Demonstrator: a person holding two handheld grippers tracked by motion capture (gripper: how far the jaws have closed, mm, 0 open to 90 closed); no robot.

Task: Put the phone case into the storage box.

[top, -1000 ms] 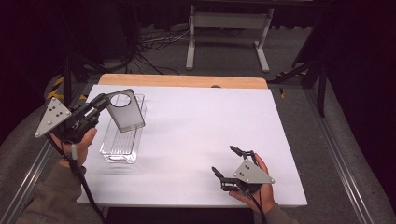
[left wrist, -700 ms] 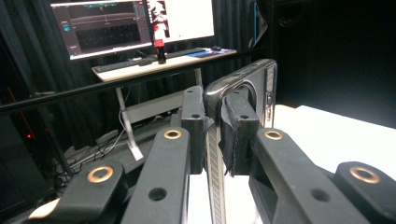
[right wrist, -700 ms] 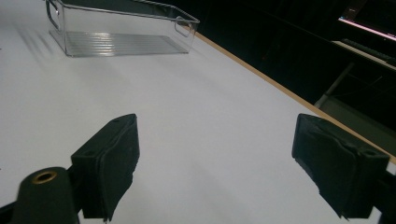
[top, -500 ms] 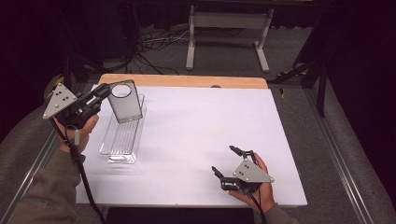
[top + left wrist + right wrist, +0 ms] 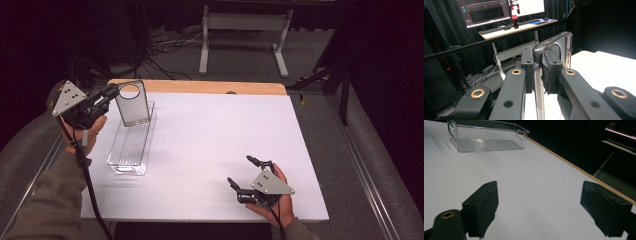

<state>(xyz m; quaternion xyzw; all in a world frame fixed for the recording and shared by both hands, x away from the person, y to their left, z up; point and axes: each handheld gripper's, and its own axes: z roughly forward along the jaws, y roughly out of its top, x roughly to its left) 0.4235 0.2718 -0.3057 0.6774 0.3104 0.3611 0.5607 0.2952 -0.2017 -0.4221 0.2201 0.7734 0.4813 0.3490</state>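
Clear plastic forms the long bin (image 5: 131, 150) that sits on the white table (image 5: 210, 150), just below and beside the left gripper (image 5: 111, 93). That gripper is clamped on the rim of a flat grey lid (image 5: 134, 106) with a round hole near its top edge. The lid hangs tilted from the jaws, above the far end of the bin. In the left gripper view, the pads (image 5: 550, 71) press on both faces of the lid's edge (image 5: 554, 45). The right gripper (image 5: 245, 171) rests on the table near the front edge, well apart from the bin, with jaws spread wide and nothing between them. The bin (image 5: 487, 137) lies far ahead of its pads (image 5: 485, 207).
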